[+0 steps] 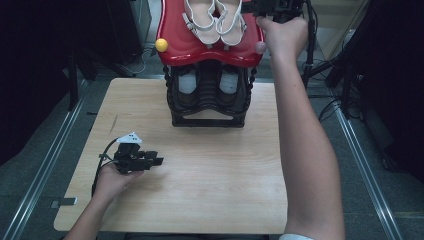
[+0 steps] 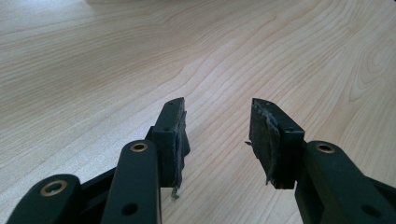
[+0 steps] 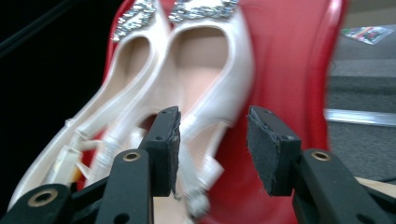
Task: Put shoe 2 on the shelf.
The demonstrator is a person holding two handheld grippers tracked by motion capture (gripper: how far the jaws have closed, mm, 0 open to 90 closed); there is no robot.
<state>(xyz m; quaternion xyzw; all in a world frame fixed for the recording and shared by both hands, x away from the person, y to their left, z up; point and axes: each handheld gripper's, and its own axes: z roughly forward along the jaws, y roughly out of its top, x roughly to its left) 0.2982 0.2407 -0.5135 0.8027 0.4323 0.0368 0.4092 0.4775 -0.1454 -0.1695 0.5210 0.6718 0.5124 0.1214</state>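
Right gripper view had my right gripper (image 3: 212, 149) open and empty just short of two white slingback shoes (image 3: 187, 88) on the red shelf (image 3: 289, 70), light, stiff-soled, thin-strapped things I judged best pinched at the heel, while my left gripper (image 2: 217, 140) sat open over the table (image 2: 93, 70).

Bench (image 1: 210, 175) front half: bare wood, free passage L to R. Two-tier shoe rack (image 1: 209, 107) blocks the rear centre. Red top tray (image 1: 176, 54) overhangs it, carrying white sandals (image 1: 214, 22). Narrow strips of bench remain open either side of the rack.
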